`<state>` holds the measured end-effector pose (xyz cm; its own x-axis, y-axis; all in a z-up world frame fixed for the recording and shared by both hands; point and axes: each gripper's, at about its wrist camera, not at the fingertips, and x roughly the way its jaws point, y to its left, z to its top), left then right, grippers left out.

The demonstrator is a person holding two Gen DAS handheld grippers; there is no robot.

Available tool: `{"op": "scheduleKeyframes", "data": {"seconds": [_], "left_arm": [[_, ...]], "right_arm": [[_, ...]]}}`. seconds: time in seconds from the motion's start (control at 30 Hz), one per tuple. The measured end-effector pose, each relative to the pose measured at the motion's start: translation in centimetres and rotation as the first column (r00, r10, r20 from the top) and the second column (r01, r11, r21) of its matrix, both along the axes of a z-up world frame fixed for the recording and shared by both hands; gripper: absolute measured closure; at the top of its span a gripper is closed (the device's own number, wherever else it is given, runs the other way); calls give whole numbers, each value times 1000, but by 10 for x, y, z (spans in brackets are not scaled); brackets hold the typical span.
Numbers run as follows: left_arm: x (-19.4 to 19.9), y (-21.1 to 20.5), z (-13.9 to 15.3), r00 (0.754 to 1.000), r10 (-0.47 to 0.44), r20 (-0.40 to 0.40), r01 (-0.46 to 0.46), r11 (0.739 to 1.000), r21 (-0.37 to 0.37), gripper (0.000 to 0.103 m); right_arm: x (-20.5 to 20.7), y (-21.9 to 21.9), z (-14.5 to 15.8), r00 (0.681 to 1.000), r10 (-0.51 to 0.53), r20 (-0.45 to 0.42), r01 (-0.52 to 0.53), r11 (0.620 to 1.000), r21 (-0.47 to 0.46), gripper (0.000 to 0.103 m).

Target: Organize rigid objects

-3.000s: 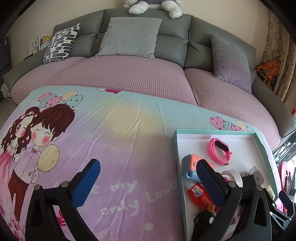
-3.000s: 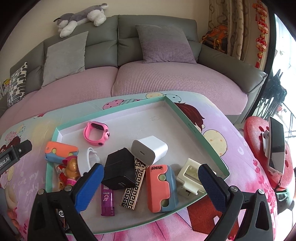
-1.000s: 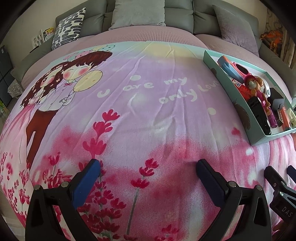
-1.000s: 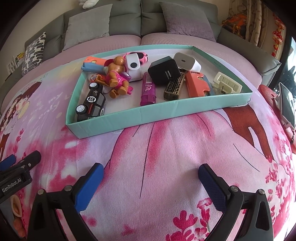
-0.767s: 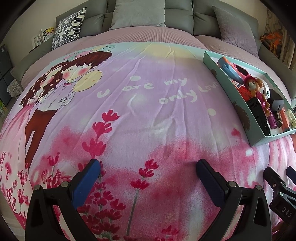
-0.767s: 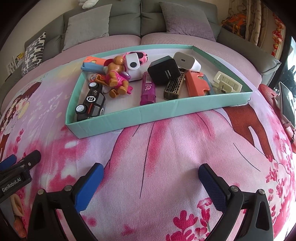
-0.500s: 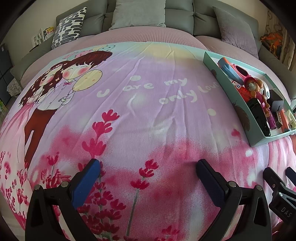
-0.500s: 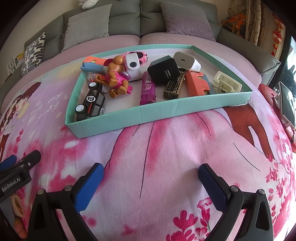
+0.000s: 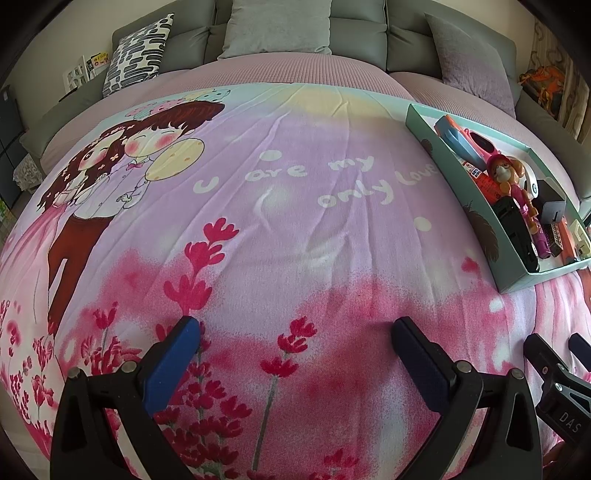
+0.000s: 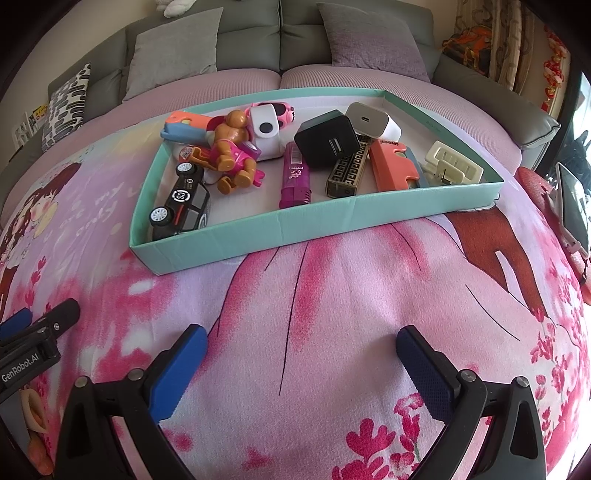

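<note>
A teal tray (image 10: 321,221) sits on the patterned cloth and holds several small objects: a black toy car (image 10: 181,205), a toy figure (image 10: 232,151), a black charger (image 10: 327,142), a white charger (image 10: 369,120), a purple lighter (image 10: 293,175) and an orange case (image 10: 391,164). The tray also shows at the right of the left wrist view (image 9: 509,280). My right gripper (image 10: 295,350) is open and empty, low over the cloth in front of the tray. My left gripper (image 9: 291,339) is open and empty over bare cloth, left of the tray.
The cartoon-printed cloth (image 9: 258,206) covers the table. A grey sofa with cushions (image 9: 280,26) stands behind it. A phone on a red stand (image 10: 572,206) is off the table's right side.
Since three seconds ago both grippers have pulled back from the tray toward the near edge. Over the last second nothing has visibly moved.
</note>
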<state>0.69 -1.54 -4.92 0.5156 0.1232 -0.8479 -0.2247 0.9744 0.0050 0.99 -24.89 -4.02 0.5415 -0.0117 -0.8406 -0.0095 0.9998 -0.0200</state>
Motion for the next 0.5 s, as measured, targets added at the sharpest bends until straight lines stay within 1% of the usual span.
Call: {"op": "scheduleKeyframes", "data": {"seconds": [0.5], "left_arm": [[0, 0, -1, 1000, 0, 1, 0, 1000, -5, 0]], "right_arm": [[0, -1, 0, 1000, 0, 0, 0, 1000, -1, 0]]}}
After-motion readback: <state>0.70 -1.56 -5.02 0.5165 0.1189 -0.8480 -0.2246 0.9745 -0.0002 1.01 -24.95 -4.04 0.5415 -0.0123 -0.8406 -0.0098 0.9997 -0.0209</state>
